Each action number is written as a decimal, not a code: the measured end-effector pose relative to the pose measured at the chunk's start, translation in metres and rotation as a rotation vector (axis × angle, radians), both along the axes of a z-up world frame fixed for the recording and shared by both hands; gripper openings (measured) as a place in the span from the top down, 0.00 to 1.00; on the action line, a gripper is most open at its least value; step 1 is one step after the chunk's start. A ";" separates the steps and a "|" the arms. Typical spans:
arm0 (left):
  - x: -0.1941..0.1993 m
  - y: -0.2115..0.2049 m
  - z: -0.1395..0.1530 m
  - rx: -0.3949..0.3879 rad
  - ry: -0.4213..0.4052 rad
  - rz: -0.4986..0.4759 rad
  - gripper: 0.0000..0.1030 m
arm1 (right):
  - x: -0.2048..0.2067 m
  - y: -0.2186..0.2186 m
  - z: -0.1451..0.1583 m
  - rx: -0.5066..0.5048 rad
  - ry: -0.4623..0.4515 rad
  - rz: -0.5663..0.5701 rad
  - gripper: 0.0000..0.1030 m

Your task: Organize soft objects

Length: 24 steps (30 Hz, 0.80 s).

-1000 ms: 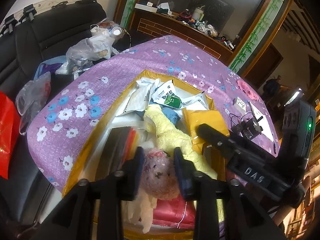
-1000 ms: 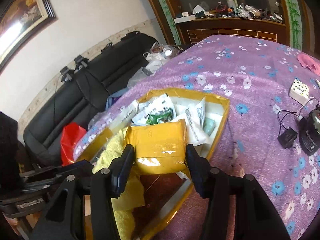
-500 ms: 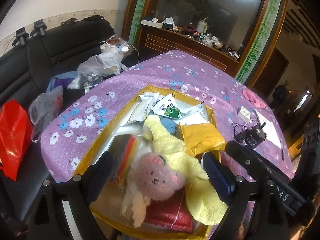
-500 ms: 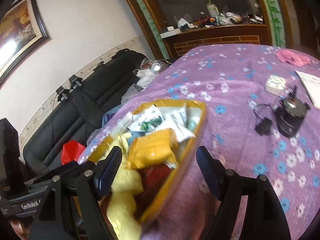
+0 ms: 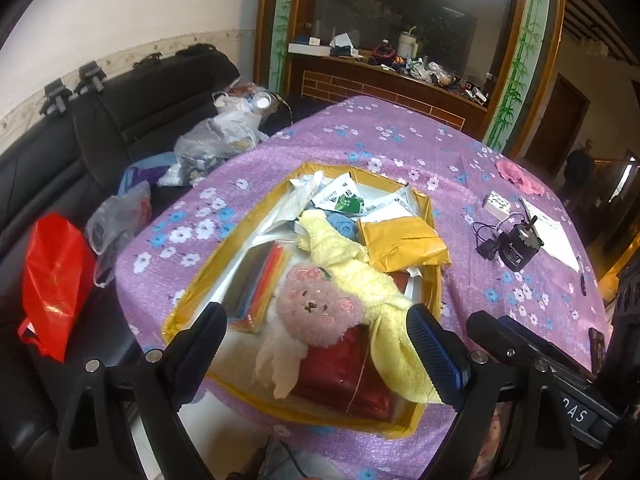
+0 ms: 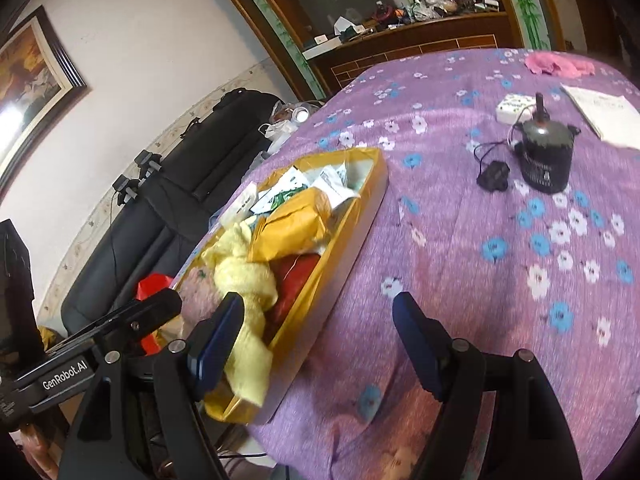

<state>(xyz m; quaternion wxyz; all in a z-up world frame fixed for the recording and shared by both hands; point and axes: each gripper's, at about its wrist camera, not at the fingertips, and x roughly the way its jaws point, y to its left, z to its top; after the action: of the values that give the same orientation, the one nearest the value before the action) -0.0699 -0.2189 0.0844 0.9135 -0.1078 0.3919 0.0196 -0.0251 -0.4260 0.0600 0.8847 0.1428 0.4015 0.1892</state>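
Note:
A shallow yellow box [image 5: 188, 294] [image 6: 356, 220] on the purple flowered tablecloth holds soft things. A pink plush toy [image 5: 316, 310] lies in it on a red packet [image 5: 348, 376], beside a yellow towel [image 5: 352, 268] [image 6: 244, 276] and a yellow padded mailer [image 5: 400, 242] [image 6: 294, 224]. White pouches [image 5: 340, 196] fill the far end. My left gripper [image 5: 316, 344] stands open above the near end of the box, nothing between its fingers. My right gripper [image 6: 316, 340] is open too, over the tablecloth just right of the box, its left finger [image 6: 218, 340] in front of the towel.
A black canister with a cable [image 5: 520, 248] [image 6: 546, 160], a small white box [image 5: 497, 203], papers [image 6: 604, 110] and a pink cloth [image 5: 520, 176] lie on the table's right side. A black sofa [image 5: 100, 120] with plastic bags [image 5: 216, 140] and a red bag [image 5: 52, 284] stands left.
The left gripper let go of the pink plush toy and the right let go of the yellow mailer; both opened wide and drew back from the box, the right swinging rightward.

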 end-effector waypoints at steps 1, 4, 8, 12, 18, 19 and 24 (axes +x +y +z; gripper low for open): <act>-0.001 0.000 0.001 0.003 -0.002 -0.001 0.09 | -0.001 0.000 0.000 0.003 0.001 -0.005 0.26; -0.006 0.000 0.004 0.004 -0.007 -0.006 0.09 | -0.004 -0.003 0.001 0.017 0.019 -0.016 0.26; -0.012 0.000 0.006 0.021 -0.019 -0.011 0.09 | -0.008 -0.004 0.004 0.020 0.015 -0.032 0.26; -0.013 0.003 0.007 0.012 -0.023 -0.008 0.09 | -0.014 0.001 0.011 0.013 -0.005 -0.021 0.26; -0.016 0.006 0.004 0.007 -0.024 -0.007 0.09 | -0.017 0.010 0.016 -0.008 -0.022 -0.008 0.26; -0.017 0.007 0.003 0.007 -0.023 -0.007 0.09 | -0.018 0.012 0.016 -0.009 -0.023 -0.007 0.26; -0.017 0.010 0.001 0.001 -0.017 -0.005 0.09 | -0.018 0.015 0.014 -0.006 -0.015 0.003 0.26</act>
<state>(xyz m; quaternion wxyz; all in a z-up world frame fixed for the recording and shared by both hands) -0.0867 -0.2087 0.0858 0.9170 -0.1063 0.3842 0.0166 -0.0429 -0.4106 0.0737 0.8878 0.1380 0.3958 0.1903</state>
